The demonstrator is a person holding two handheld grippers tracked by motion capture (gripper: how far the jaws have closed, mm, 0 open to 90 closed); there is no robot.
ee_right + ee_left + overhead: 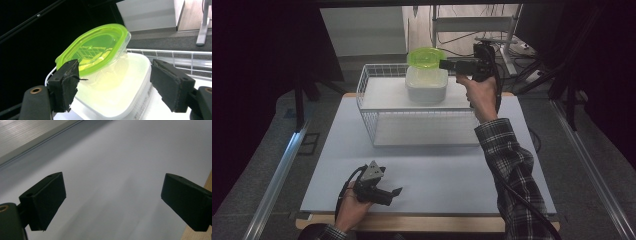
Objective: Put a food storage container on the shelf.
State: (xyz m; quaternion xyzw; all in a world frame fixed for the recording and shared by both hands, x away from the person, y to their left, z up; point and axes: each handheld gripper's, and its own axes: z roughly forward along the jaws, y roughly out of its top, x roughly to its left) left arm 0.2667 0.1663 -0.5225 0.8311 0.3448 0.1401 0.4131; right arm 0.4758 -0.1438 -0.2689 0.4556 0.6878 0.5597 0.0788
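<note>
A clear container with a bright green lid point(425, 57) point(95, 50) rests tilted on a larger translucent white container point(427, 85) point(120, 87). Both stand on top of a white wire basket point(377, 125) at the table's far middle. My right gripper point(444, 64) point(115, 67) is level with the green-lidded container at its right side, jaws wide open and holding nothing. Near the front left of the pale mat point(437, 170) my left gripper point(397, 192) point(113, 178) lies low, open with only bare mat between its jaws.
The mat lies on a wooden table whose edge point(208, 185) shows at the right. Aluminium rails point(277, 175) run along the floor on both sides. A metal frame with cables point(492, 30) stands behind the basket.
</note>
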